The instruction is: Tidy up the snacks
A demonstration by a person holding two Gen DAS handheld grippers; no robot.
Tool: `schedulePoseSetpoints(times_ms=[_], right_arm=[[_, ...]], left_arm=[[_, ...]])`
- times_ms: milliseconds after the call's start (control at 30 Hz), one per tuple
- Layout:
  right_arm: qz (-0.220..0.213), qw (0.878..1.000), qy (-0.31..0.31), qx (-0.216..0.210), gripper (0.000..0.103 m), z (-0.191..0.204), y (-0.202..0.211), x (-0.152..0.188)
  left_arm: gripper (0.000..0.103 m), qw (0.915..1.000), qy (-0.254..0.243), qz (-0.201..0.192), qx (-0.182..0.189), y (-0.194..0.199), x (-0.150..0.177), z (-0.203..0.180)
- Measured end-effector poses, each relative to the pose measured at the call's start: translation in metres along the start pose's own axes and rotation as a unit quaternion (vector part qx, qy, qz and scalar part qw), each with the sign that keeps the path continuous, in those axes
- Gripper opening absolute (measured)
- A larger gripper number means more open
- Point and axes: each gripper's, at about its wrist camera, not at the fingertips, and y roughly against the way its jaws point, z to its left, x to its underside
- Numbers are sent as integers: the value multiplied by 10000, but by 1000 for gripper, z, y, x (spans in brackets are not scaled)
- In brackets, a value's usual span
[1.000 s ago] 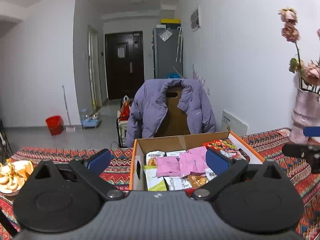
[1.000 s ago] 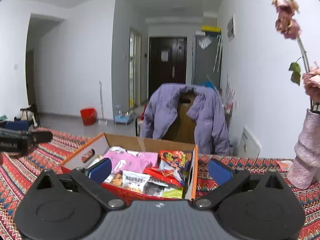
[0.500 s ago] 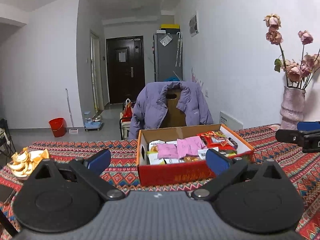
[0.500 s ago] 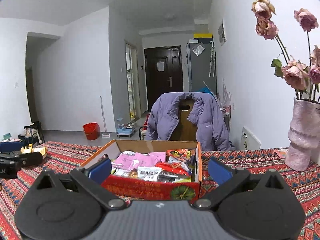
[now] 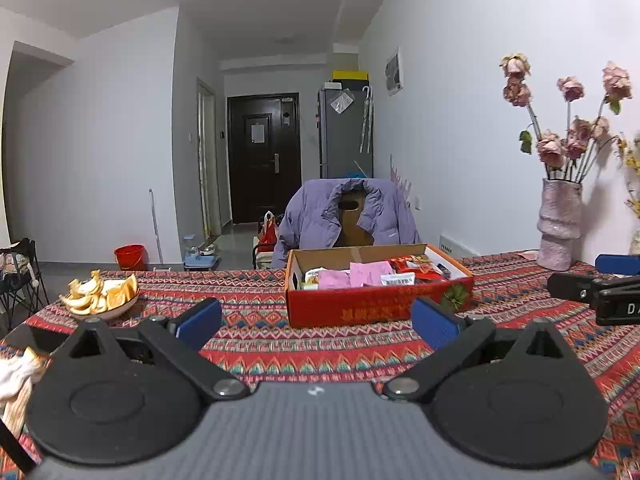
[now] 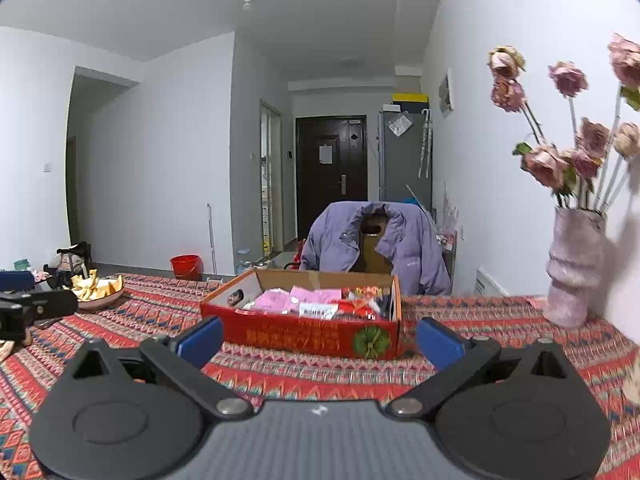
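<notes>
Across table, box (image 5: 372, 308) lengthwise left-right

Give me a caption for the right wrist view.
Open right gripper faces a snack box on a patterned tablecloth.

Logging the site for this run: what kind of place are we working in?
Most likely a lived-in home, a dining area off an entry hall. A patterned tablecloth carries the snack box and a vase of dried roses; a purple jacket hangs on a chair, with a fridge beside the front door.
</notes>
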Motion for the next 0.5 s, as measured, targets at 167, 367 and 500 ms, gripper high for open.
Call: schedulePoseSetpoints(times_ms=[167,367,500], right_arm=[[-91,9999,19,40,103,14,43,24],[-67,9999,-93,-1,103,29,85,49],[-55,9999,-109,-58,103,39,109,63]], left_arm=[[103,9996,-96,-166,-195,48,27,-2],[103,9996,-69,-137,-221,90,54,-1],[103,9993,-126,-192,-297,114,67,-4]])
